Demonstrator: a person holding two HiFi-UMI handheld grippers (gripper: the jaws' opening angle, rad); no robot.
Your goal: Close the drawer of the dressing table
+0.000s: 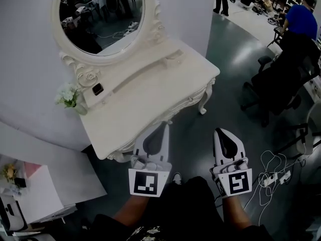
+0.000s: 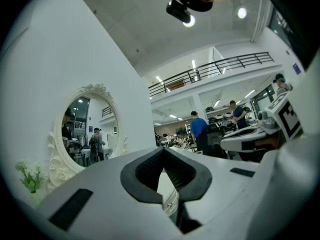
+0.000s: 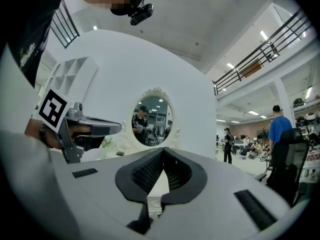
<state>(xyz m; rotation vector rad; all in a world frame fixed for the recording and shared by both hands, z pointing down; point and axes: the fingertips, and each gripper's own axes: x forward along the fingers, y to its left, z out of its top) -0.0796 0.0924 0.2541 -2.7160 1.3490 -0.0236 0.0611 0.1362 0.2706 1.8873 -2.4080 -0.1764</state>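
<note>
**Operator:** How will the drawer (image 1: 180, 108) take a push?

**Adviser:** It sits in the front apron of the white dressing table (image 1: 150, 89), just ahead of you. I'd judge it light, rigid and easy-sliding. Press flat on its face near the middle, gently, because the carving looks delicate.

**Operator:** And my hands?

**Adviser:** Your left hand-held gripper (image 1: 163, 127) points level with its jaws together and empty, tip near the apron. Your right hand-held gripper (image 1: 219, 131) is the same, but farther off.
</note>
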